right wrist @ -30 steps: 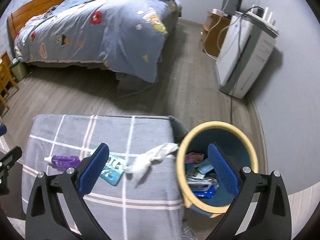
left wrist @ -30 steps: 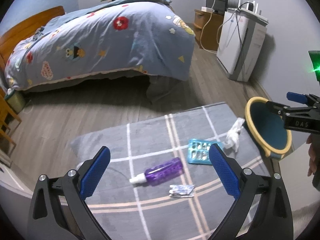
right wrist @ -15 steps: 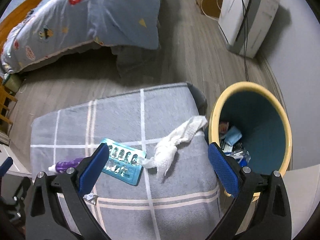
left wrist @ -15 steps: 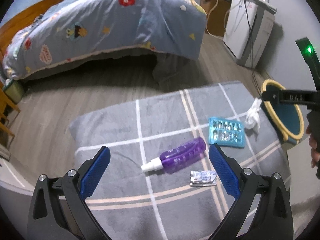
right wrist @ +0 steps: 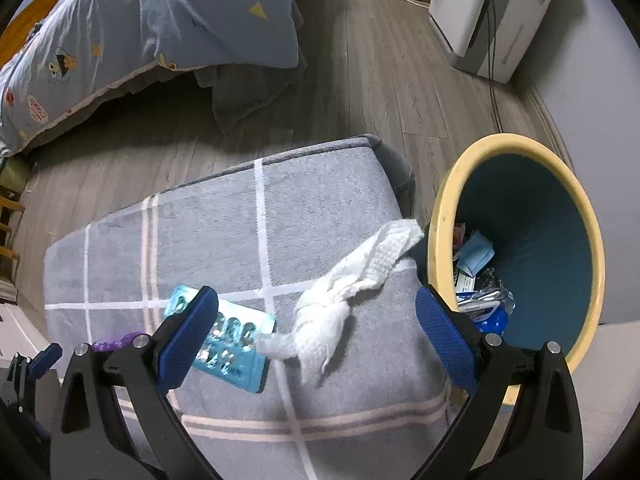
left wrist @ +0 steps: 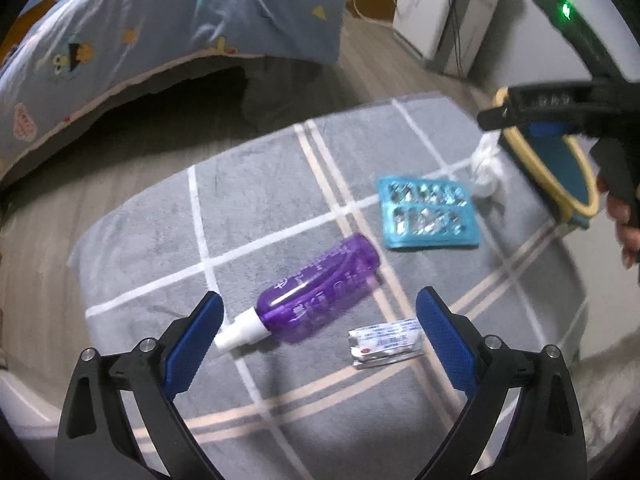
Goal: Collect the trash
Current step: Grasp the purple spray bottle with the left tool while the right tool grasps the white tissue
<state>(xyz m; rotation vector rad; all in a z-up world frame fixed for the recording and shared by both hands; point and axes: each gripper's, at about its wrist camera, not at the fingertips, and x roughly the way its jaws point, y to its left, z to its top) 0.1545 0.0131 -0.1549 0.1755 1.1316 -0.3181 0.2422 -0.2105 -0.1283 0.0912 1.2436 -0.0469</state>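
On the grey checked cloth [left wrist: 248, 208] lie a purple spray bottle [left wrist: 316, 292], a small silver foil packet [left wrist: 386, 343], a teal blister pack [left wrist: 430, 212] and a crumpled white tissue [right wrist: 344, 300]. My left gripper [left wrist: 318, 336] is open and empty, low over the bottle and packet. My right gripper [right wrist: 316, 332] is open and empty, just above the tissue, with the blister pack [right wrist: 232, 348] by its left finger. The yellow-rimmed teal bin [right wrist: 516, 248] stands right of the cloth with several pieces of trash inside.
A bed with a blue patterned quilt [right wrist: 140, 24] stands beyond the cloth across a wooden floor [right wrist: 360, 80]. A white appliance [right wrist: 496, 12] with cables stands against the right wall. My right gripper shows in the left wrist view [left wrist: 568, 100] over the bin [left wrist: 560, 176].
Both grippers have moved down and closer to the cloth. The left has neared the purple bottle and the right has neared the tissue. Both stay open.
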